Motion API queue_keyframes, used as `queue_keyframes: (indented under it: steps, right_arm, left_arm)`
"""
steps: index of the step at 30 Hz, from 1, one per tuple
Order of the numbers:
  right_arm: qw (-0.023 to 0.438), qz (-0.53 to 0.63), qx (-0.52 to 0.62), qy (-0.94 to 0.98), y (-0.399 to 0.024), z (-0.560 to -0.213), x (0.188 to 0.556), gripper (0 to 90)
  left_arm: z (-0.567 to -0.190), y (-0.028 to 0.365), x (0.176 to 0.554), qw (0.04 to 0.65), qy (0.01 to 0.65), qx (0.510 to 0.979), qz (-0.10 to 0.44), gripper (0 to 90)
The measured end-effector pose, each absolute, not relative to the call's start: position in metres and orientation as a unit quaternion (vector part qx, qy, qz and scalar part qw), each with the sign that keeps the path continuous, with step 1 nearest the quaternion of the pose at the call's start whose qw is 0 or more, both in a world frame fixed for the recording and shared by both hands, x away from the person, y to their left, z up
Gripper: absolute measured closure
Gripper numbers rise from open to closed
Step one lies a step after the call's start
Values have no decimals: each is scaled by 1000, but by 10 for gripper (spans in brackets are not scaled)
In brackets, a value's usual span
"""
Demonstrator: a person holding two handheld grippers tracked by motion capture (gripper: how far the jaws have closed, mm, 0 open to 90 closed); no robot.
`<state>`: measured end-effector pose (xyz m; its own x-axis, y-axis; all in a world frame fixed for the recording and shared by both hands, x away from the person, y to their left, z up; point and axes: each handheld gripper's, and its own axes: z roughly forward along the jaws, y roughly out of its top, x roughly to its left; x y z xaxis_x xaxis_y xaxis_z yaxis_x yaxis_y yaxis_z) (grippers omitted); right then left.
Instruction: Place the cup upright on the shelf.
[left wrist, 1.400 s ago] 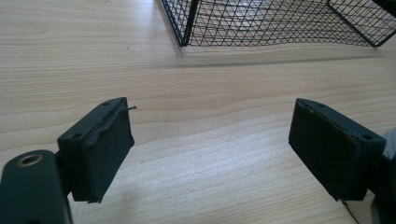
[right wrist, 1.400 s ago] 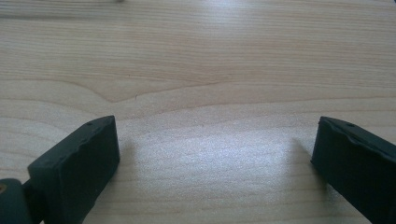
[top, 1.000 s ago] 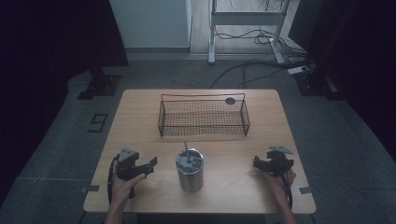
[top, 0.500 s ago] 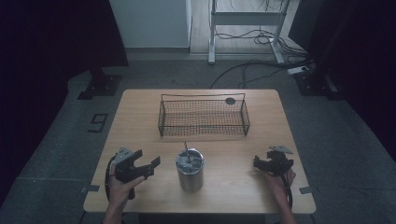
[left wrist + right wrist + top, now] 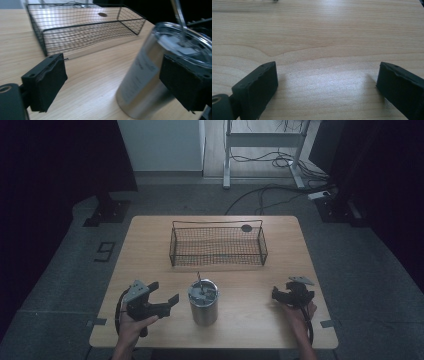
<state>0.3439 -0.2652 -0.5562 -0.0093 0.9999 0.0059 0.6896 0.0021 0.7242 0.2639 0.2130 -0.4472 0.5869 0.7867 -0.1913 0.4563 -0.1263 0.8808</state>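
A steel tumbler with a clear lid and a metal straw stands upright at the front middle of the wooden table. My left gripper is open just left of it, jaws pointing at it without touching. In the left gripper view the tumbler stands partly behind the right pad, off to the right of the gap in my left gripper. My right gripper rests open near the front right, well clear of the tumbler. In its own view my right gripper has bare wood between its jaws.
A black wire basket sits across the back middle of the table, nothing visible inside it. A small dark disc lies at its far right corner. Cables and a metal frame stand on the floor beyond the table.
My left gripper has shifted a little to the right, toward the tumbler. My right gripper has stayed in place.
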Motion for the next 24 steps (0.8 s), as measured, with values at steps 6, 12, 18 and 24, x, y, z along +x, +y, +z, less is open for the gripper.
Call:
queue_keyframes:
  steps: [6, 12, 18, 24]
  right_arm:
    - [275, 281, 650, 651, -265, -556, 344, 31]
    - [276, 280, 650, 650, -265, -556, 345, 33]
    - [277, 280, 650, 650, -265, -556, 345, 33]
    - [277, 279, 651, 649, -265, -556, 345, 33]
  left_arm:
    - [-446, 204, 259, 516, 398, 744, 144, 43]
    - [-443, 195, 255, 520, 377, 755, 131, 6]
    - [-440, 188, 252, 528, 363, 759, 119, 0]
    - [-441, 180, 253, 522, 348, 770, 114, 0]
